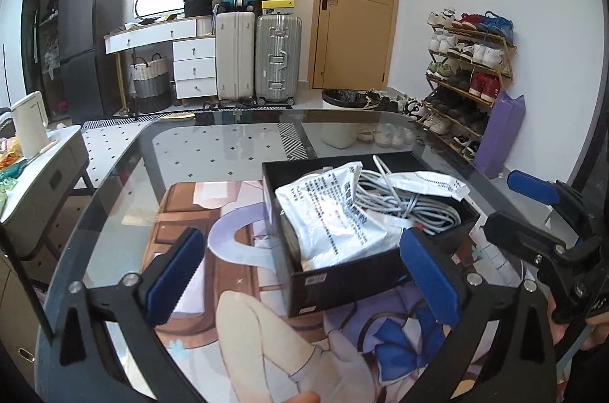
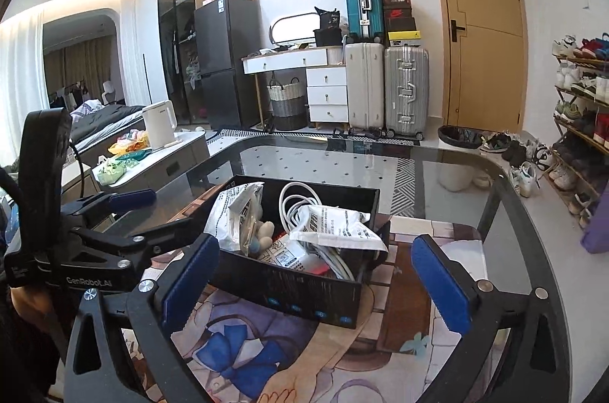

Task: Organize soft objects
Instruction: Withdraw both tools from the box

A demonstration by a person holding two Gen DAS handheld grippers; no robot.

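A black open box stands on a printed mat on the glass table. Inside lie white printed pouches, coiled grey cable and a small pale plush piece. My left gripper is open at the box's near left side; its blue pads do not press on anything. My right gripper is open just in front of the box, its pads wide apart and holding nothing.
A side table with a white kettle and snack bags stands left of the glass table. Suitcases, drawers and a door line the far wall. A shoe rack and a purple roll stand on the right.
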